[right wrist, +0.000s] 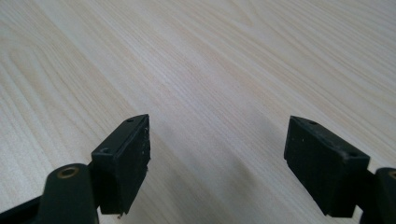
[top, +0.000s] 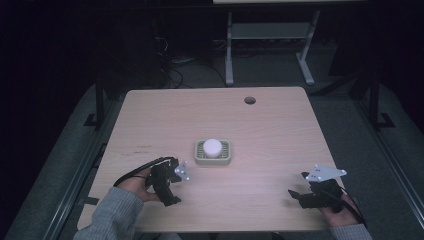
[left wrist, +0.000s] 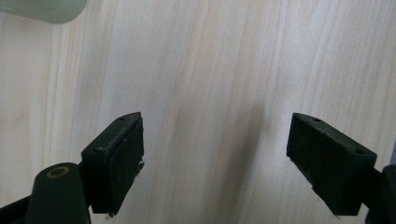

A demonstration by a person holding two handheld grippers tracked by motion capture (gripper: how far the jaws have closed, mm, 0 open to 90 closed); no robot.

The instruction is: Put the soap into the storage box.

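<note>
Left gripper: jaws wide apart, nothing between them, just bare table. Pale green soap dish sits just ahead and to its right, near but not touching; a corner of it shows at the top left of the left gripper view. White round soap rests in the dish. Right gripper: jaws also spread, empty, well apart from the dish, which lies far to its left and ahead.

Dark room, grey floor.
</note>
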